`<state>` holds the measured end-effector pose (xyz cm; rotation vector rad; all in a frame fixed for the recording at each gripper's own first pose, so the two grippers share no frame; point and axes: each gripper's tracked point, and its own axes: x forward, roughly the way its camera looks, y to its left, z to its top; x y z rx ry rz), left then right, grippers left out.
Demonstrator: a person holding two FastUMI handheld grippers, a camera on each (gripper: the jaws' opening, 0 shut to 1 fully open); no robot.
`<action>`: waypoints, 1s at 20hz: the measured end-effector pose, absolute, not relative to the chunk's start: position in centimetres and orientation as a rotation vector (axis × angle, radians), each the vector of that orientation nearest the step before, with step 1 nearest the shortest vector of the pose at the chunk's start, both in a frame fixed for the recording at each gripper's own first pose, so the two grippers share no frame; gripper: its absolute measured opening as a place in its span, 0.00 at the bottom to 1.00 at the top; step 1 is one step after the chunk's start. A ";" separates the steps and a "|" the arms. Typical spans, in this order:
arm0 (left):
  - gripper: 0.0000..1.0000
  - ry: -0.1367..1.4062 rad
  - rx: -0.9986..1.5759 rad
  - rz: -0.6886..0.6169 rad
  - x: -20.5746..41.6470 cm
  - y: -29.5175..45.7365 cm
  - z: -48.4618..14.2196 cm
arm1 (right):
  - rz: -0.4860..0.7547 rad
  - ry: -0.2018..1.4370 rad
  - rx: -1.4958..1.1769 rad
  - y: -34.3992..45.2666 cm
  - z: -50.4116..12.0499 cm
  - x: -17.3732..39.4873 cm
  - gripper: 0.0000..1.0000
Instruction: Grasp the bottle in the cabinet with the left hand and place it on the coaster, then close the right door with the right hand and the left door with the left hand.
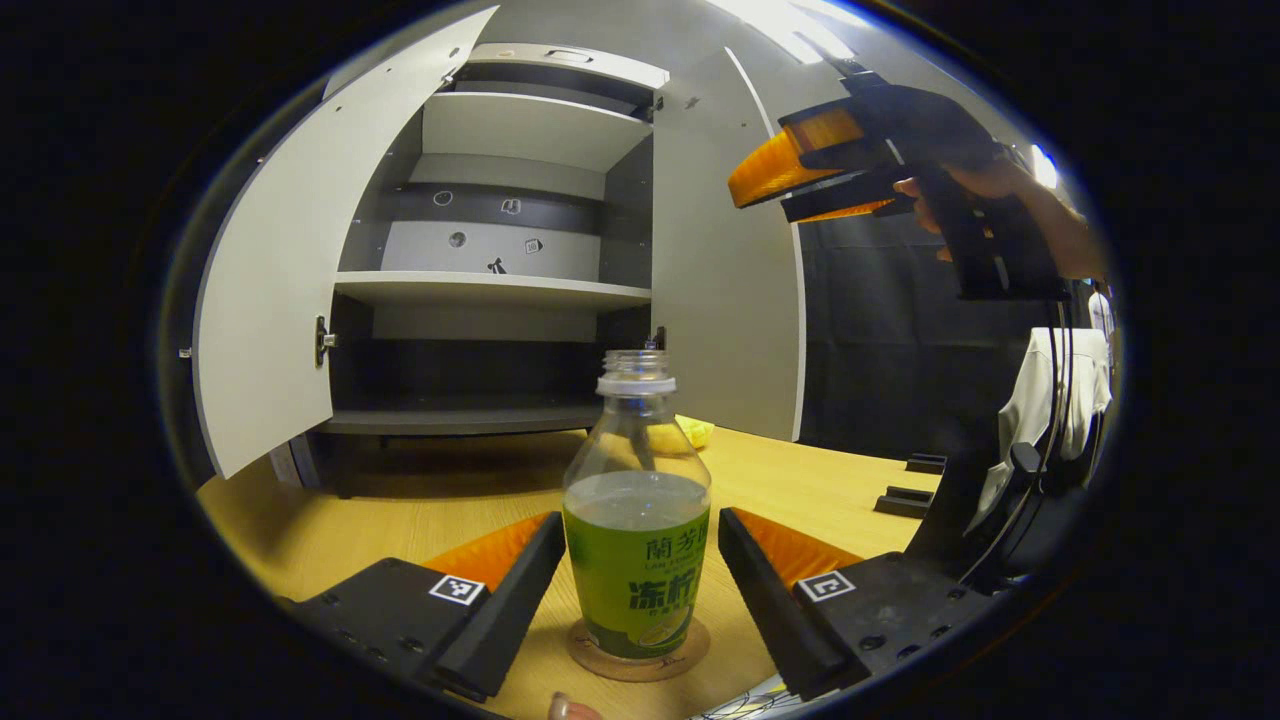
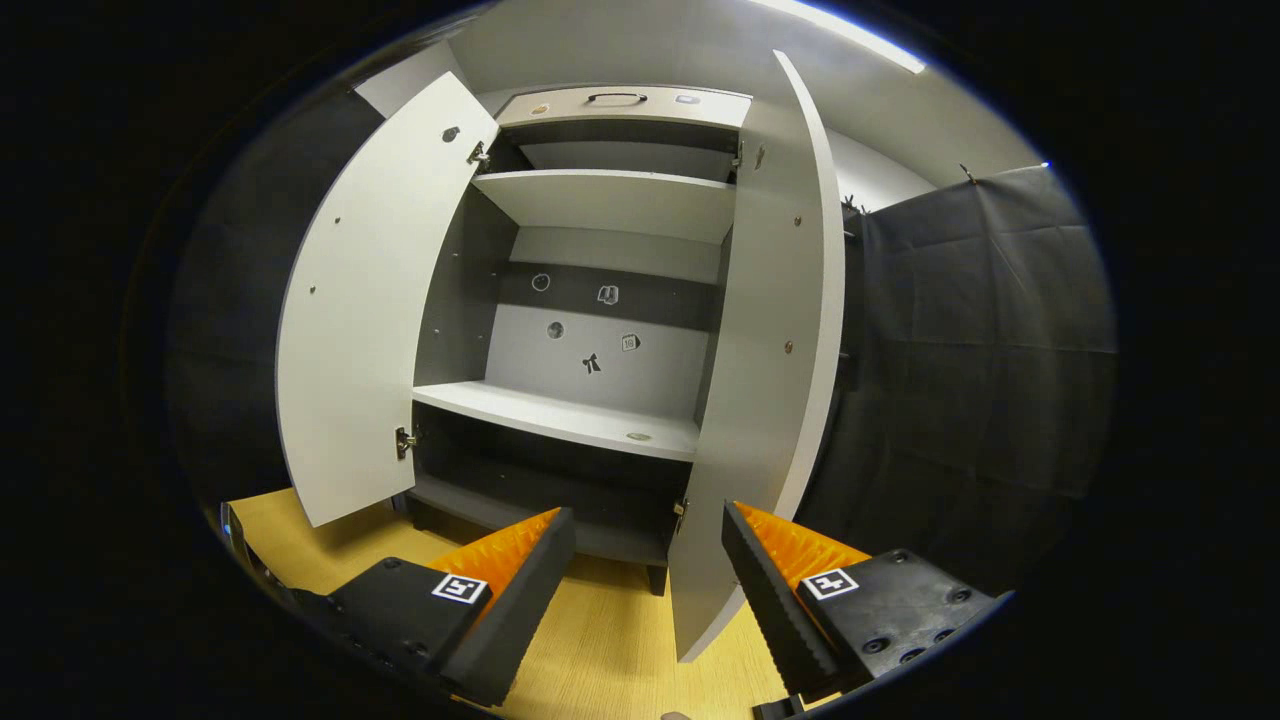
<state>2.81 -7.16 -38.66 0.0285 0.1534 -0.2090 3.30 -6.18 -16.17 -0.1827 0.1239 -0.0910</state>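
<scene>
bottle (image 1: pixel 637 520) stands upright on coaster (image 1: pixel 638 655), neck up, both grippers' jaws wide.

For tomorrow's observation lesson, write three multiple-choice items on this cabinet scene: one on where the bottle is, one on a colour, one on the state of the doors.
1. Where does the bottle stand?
A. On the coaster
B. On the middle shelf
C. On the floor

2. What colour is the bottle's label?
A. Red
B. Green
C. White

3. How are the cabinet doors?
A. Both closed
B. Only the right door closed
C. Both open

Answers:
1 A, the bottle rests on the round coaster on the wooden table.
2 B, its label is green.
3 C, the left door and right door stand swung out.
</scene>
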 end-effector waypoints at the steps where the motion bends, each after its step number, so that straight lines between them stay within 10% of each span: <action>1: 0.98 0.153 0.037 -0.204 3.0 -6.9 -38.3 | -0.091 0.117 -0.187 -6.2 -15.8 3.2 0.98; 20: 0.97 0.155 0.060 -0.065 -2.8 6.2 -15.3 | -0.324 0.072 -0.084 -14.3 -6.6 -0.7 0.98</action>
